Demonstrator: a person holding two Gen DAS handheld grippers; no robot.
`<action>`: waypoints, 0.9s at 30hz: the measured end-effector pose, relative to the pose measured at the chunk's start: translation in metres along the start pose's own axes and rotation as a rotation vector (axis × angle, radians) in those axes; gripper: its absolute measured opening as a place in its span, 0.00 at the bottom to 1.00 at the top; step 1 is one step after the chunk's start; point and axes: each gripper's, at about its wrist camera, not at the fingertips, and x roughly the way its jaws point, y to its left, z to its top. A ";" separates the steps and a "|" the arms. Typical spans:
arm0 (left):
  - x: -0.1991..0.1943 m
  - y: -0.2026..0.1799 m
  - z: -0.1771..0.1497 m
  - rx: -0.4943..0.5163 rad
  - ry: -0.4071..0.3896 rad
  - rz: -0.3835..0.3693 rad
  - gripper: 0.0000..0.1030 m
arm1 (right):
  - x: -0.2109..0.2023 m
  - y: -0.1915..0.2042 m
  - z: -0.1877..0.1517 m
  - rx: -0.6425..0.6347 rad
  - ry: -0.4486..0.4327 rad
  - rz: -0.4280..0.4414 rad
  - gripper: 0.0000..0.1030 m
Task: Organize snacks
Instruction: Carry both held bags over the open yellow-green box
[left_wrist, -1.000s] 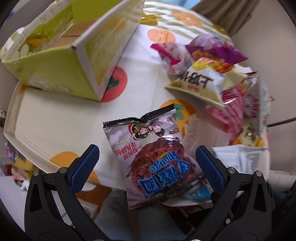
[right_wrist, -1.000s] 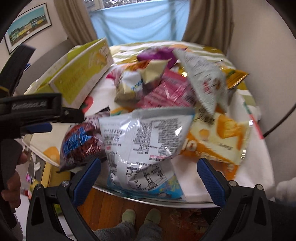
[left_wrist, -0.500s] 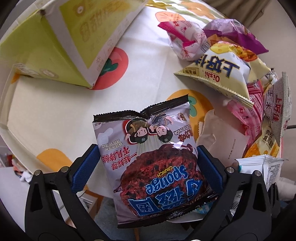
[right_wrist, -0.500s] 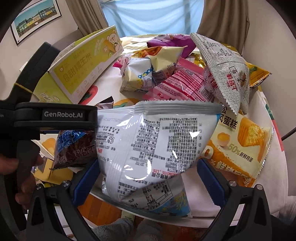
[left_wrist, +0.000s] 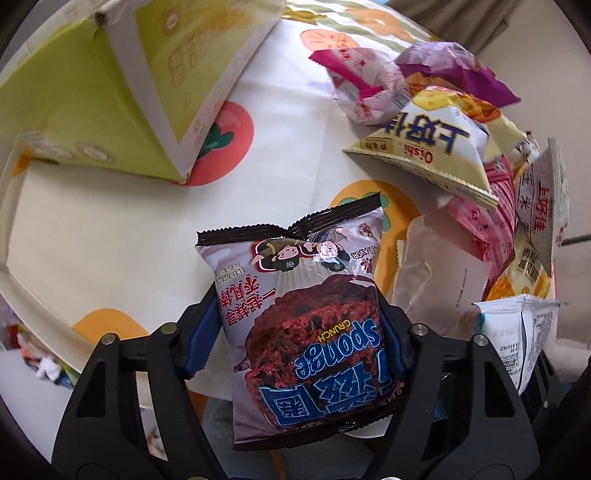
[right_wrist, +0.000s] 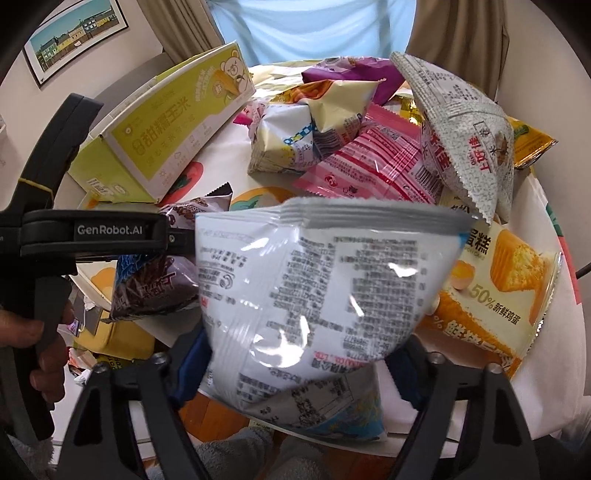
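A grey-and-black chocolate sponge-cake packet (left_wrist: 306, 314) lies at the near table edge. My left gripper (left_wrist: 295, 328) has it between its blue pads (left_wrist: 199, 343); the jaws are closing and press its sides. My right gripper (right_wrist: 301, 350) is closing on a white-and-silver printed snack bag (right_wrist: 317, 291), pinching its lower part. The right wrist view also shows the sponge-cake packet (right_wrist: 147, 288) at left, under the left gripper's black body. A yellow-green carton (left_wrist: 110, 92) lies open on the table's far left, and appears as the carton (right_wrist: 166, 133) in the right wrist view.
A pile of snack bags fills the right half of the round table: a cream Oishi bag (left_wrist: 436, 147), a pink striped pack (right_wrist: 373, 162), a grey speckled bag (right_wrist: 465, 136), an egg-cake pack (right_wrist: 495, 291). The fruit-print tablecloth (left_wrist: 277, 147) shows bare between carton and pile. A hand (right_wrist: 40, 350) holds the left gripper.
Both grippers dropped toward the table edge. Both pairs of jaws came in from wide open, the left onto the sponge-cake packet, the right onto the white bag.
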 end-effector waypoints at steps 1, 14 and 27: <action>0.000 -0.001 0.000 0.012 -0.005 0.002 0.65 | 0.000 0.000 0.000 0.000 0.001 0.006 0.68; -0.030 -0.018 -0.005 0.054 -0.036 0.013 0.63 | -0.019 -0.007 0.003 0.043 -0.067 -0.018 0.60; -0.141 -0.026 0.017 0.061 -0.249 -0.043 0.63 | -0.080 -0.004 0.049 0.025 -0.169 -0.049 0.60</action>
